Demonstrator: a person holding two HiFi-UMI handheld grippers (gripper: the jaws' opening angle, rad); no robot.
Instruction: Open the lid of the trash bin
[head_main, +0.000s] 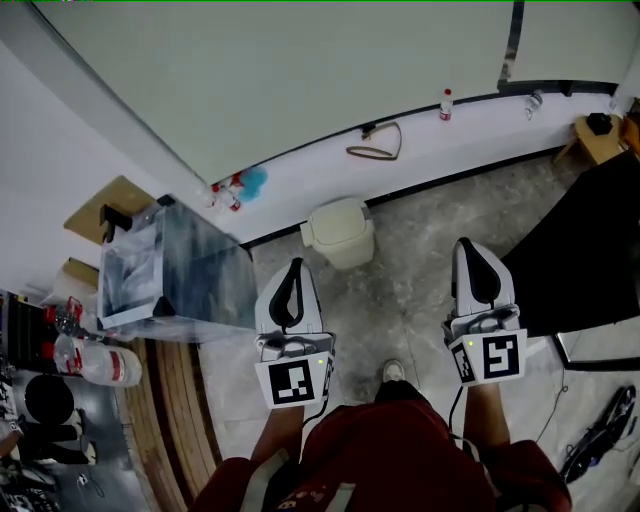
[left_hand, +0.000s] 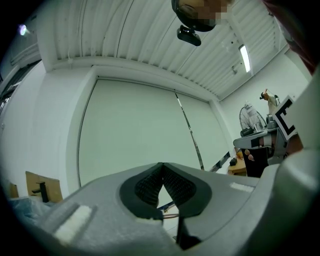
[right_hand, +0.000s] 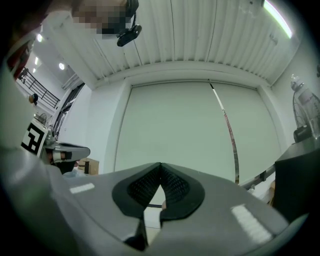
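Note:
A small cream trash bin (head_main: 340, 232) stands on the stone floor against the white ledge, its lid down. My left gripper (head_main: 293, 266) hovers just short of it, a little to its left, pointing toward the wall. My right gripper (head_main: 469, 246) is held level further right, apart from the bin. In the left gripper view the left gripper (left_hand: 162, 165) has its ribbed pads meeting at the tip with nothing between them. The right gripper (right_hand: 160, 165) stands the same way in its own view. Neither gripper view shows the bin; both face the pale wall.
A clear plastic box (head_main: 170, 272) sits on a wooden surface at the left, with a water bottle (head_main: 97, 363) beside it. A black panel (head_main: 585, 250) fills the right. On the ledge (head_main: 480, 120) lie a cable loop (head_main: 377, 150) and a small bottle (head_main: 446, 104). The person's shoe (head_main: 393, 372) is below.

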